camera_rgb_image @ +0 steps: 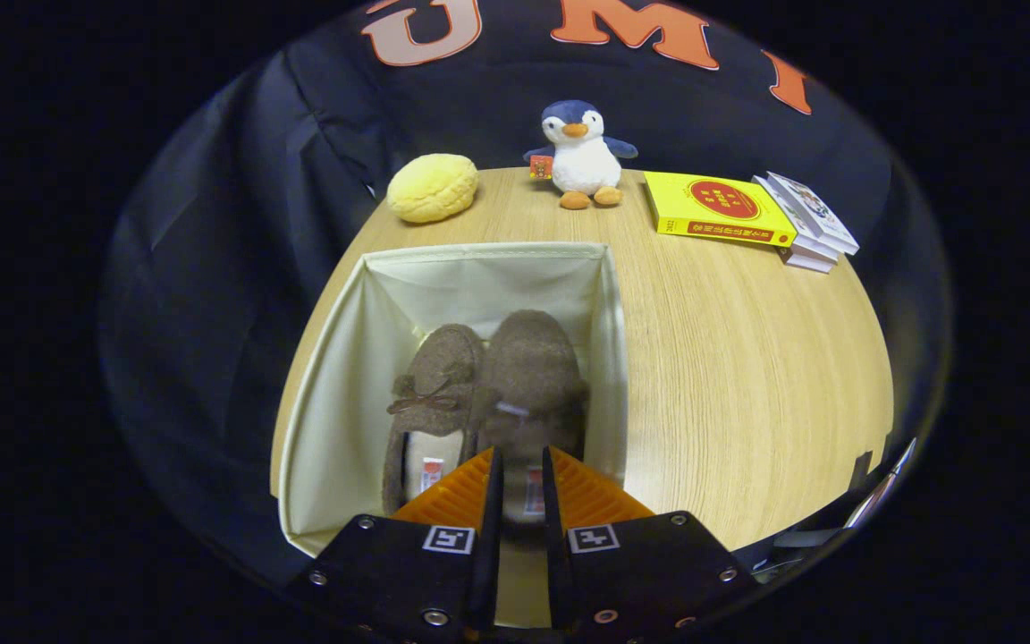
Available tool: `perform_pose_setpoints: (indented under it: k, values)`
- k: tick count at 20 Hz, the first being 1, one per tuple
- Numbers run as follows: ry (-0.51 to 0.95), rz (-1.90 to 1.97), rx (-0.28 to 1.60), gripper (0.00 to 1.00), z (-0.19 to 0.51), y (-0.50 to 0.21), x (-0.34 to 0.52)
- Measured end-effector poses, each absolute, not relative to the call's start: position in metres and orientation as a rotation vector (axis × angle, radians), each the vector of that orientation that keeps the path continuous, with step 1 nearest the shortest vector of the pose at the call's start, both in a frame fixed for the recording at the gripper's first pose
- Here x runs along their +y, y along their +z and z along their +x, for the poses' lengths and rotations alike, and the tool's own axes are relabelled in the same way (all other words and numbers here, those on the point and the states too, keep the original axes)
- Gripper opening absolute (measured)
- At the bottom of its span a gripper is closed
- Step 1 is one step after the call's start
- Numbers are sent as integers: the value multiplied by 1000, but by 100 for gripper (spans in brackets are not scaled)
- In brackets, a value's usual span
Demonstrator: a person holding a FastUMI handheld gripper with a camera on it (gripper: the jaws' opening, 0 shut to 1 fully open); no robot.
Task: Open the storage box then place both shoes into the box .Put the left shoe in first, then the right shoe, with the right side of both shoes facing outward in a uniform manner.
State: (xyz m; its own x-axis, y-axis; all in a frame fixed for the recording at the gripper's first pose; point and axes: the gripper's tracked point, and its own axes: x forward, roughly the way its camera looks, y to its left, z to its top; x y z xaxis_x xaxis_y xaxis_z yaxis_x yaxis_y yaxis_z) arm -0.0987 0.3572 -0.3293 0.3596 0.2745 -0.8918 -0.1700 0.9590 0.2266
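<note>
While you're holding the gripper (pixel 521 487) over the near end of the open storage box (pixel 336 358), its fingers are sitting close together with only a narrow gap, reaching down at the heel of the right-hand brown slipper (pixel 533 367). I can't tell whether both fingers are actually pressing on that heel. Both slippers are lying side by side inside the cream fabric box, toes pointing away from you; the left-hand slipper (pixel 434 394) is showing a small bow on top and is touching its neighbour. The box is standing on a wooden table (pixel 747 376). Beyond the box, at the far edge, a yellow bun-shaped plush (pixel 432 187) is sitting to the left, a plush penguin (pixel 582 156) is standing in the middle, and a yellow book (pixel 713 209) is lying beside a small stack of white books (pixel 808 224) to the right.
</note>
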Motion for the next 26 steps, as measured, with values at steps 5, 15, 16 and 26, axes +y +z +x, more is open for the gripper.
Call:
perform_pose_setpoints:
  k: [5, 15, 16, 26]
  values:
    - [373, 152, 988, 41, -75, -270, 330]
    - [285, 158, 547, 72, -33, -170, 193]
    - [277, 164, 514, 77, -27, -156, 184]
    - [200, 146, 142, 91, 4, -60, 87]
